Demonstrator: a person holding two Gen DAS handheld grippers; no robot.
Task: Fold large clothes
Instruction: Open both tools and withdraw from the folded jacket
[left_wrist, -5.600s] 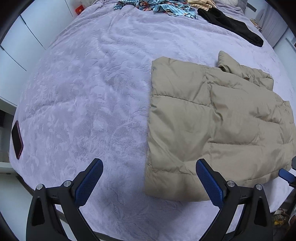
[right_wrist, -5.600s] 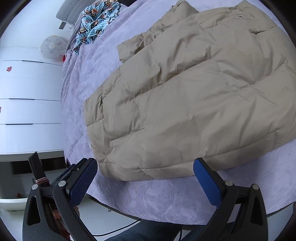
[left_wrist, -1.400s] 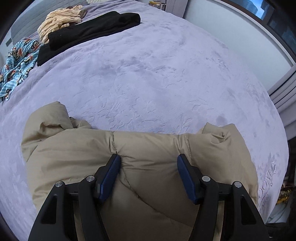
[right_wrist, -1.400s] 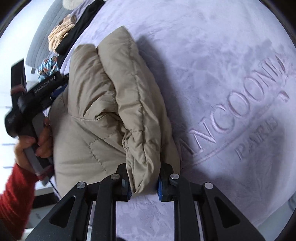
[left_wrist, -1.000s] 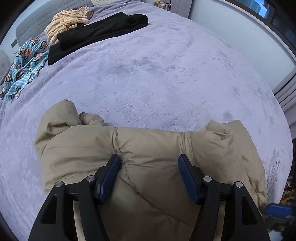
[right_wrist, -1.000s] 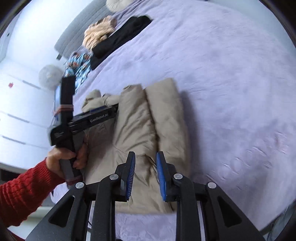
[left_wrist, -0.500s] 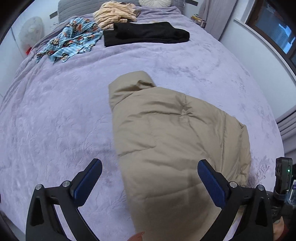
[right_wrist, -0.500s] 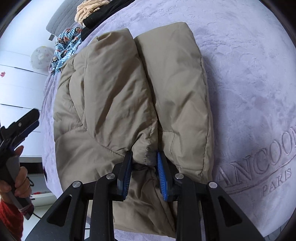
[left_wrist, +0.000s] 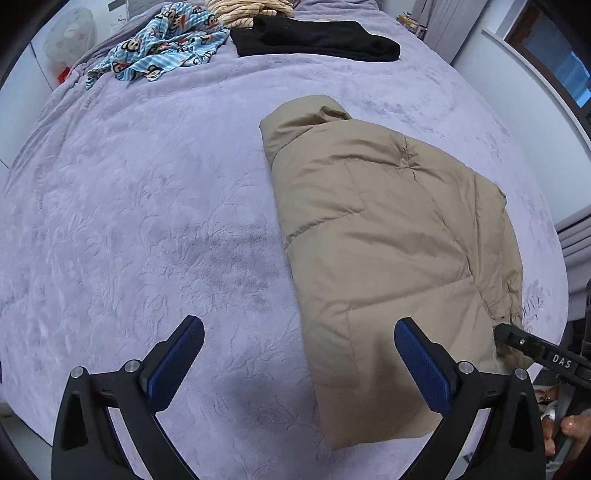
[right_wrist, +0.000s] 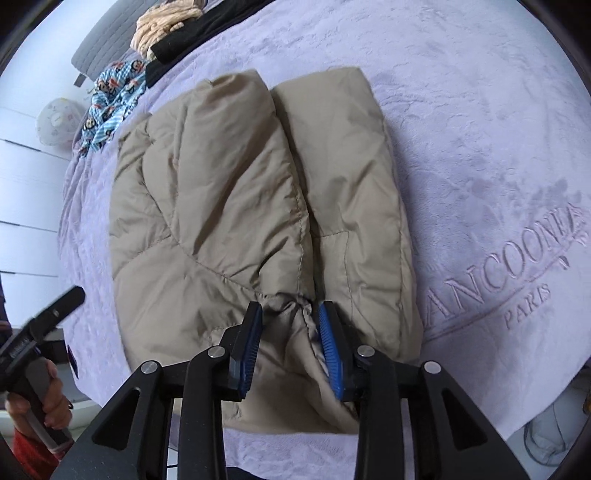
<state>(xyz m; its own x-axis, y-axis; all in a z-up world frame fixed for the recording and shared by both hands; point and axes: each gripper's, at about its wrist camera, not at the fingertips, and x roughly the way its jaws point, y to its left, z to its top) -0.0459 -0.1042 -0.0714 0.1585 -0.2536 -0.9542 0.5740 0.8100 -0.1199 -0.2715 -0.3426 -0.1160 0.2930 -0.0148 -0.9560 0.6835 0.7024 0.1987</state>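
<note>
We see the folded beige jacket (left_wrist: 388, 236) lying on the purple bed (left_wrist: 147, 221), long axis six to twelve o'clock, the right gripper (right_wrist: 290, 332) nearest (jaws just easing apart, hem bunched between), left gripper (left_wrist: 295, 365) spread wide, empty.

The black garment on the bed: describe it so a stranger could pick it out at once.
Start from the lilac bedspread and go to its far end, beyond the folded tan puffer jacket. The black garment lies there flat, between the blue monkey-print cloth and the striped cream cloth. It alone is plain black.
</note>
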